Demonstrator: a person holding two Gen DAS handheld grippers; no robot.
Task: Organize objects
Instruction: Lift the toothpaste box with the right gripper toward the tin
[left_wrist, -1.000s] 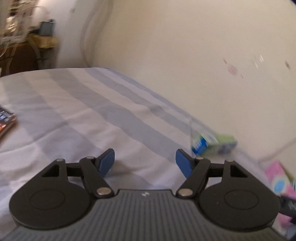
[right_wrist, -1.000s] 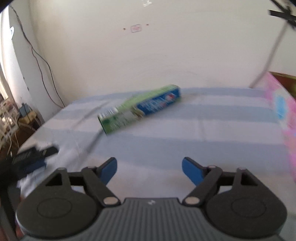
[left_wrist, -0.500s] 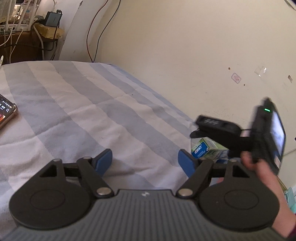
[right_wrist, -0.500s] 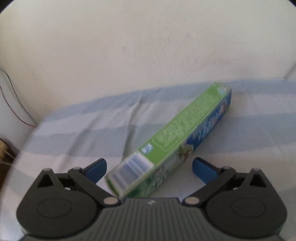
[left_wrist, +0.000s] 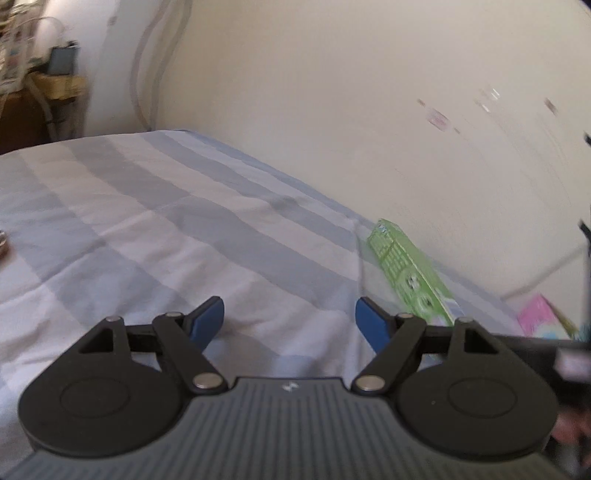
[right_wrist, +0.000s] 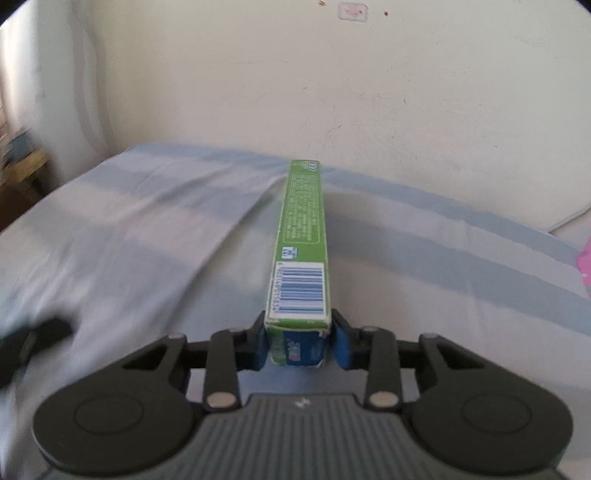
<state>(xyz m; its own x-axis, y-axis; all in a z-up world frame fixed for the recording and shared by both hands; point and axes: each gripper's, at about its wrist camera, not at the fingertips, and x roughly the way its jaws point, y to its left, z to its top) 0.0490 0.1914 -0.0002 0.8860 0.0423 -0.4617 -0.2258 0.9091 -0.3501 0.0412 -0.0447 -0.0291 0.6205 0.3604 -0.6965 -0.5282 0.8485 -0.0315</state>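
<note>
The right gripper (right_wrist: 298, 345) has just closed its jaws on the near end of the long green-and-blue cardboard toothpaste box (right_wrist: 303, 236), whose barcode end sits between the blue pads while the rest of it juts out forward above the bed with the blue-and-white striped sheet (right_wrist: 129, 229), close to the cream wall (right_wrist: 295, 81). The left gripper (left_wrist: 290, 319) hangs with its jaws apart and nothing between them, the box off to its right. The hold is at the very end of a long box, so I judge the far end may sag or swing if the hand turns fast, and a hard squeeze could crush the thin card. Both views are smeared by motion. A pink patterned thing (left_wrist: 543, 317) at the right edge is cut off and I cannot name it, a dark blurred shape (right_wrist: 33, 336) at the left is unreadable, and whether the box's far end touches the sheet is unclear.
</note>
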